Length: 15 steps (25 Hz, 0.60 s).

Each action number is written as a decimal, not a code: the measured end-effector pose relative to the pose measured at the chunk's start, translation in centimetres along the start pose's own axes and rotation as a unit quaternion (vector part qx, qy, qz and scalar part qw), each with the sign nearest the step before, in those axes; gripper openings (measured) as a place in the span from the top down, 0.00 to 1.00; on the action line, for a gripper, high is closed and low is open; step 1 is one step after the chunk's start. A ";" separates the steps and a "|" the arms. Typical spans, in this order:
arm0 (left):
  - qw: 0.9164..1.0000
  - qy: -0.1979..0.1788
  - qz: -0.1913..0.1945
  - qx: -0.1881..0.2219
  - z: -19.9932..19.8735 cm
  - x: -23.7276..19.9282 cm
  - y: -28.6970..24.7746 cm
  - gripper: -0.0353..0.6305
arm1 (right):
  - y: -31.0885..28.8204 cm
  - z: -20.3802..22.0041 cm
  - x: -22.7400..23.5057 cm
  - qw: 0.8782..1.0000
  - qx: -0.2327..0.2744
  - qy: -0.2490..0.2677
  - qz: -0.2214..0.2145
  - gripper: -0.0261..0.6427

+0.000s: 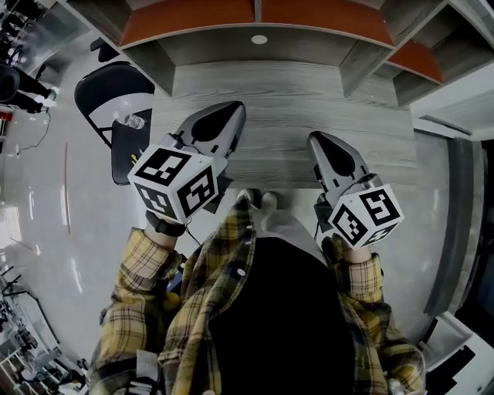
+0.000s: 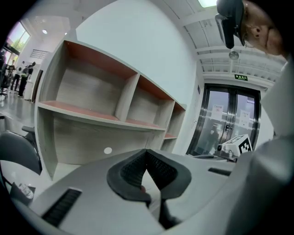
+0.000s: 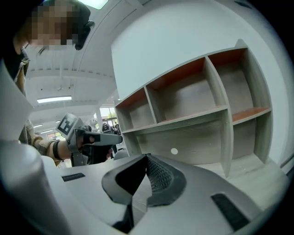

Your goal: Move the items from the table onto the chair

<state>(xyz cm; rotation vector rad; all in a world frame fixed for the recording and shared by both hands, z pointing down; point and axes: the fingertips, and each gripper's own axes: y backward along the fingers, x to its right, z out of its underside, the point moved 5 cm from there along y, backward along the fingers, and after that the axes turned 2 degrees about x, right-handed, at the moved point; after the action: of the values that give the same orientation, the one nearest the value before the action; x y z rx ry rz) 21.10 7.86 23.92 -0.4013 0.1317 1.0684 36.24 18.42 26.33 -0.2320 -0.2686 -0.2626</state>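
Observation:
The grey wood table (image 1: 293,92) lies in front of me in the head view. A black chair (image 1: 104,92) stands to its left, with a clear plastic bottle (image 1: 133,121) and a flat dark item (image 1: 125,150) on the seat. My left gripper (image 1: 233,113) hovers over the table's near left part, its jaws closed tip to tip with nothing between them (image 2: 147,152). My right gripper (image 1: 317,140) hangs over the near right part, also shut and empty (image 3: 147,157). Both point toward the shelves.
A shelf unit with orange-brown boards (image 1: 258,19) rises at the back of the table, with a white round cap (image 1: 259,38) below it. Glass doors (image 2: 229,119) stand to the right. People stand far off on the glossy floor (image 1: 46,193).

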 end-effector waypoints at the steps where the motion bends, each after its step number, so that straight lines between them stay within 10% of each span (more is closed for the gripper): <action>1: 1.000 0.001 0.003 0.009 -0.2 0.0 0.0 0.94 | 0.0 0.1 0.0 1.000 0.001 -0.002 0.002 0.93; 15: 0.999 0.004 0.029 0.022 -0.5 -1.1 0.3 0.94 | -2.6 0.9 -1.9 1.000 -0.013 0.004 -0.002 0.94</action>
<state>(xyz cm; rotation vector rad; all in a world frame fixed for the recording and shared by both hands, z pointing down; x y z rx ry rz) 20.33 6.89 23.70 -0.3636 0.1739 1.1195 33.49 16.60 27.10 -0.2561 -0.2581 -0.2717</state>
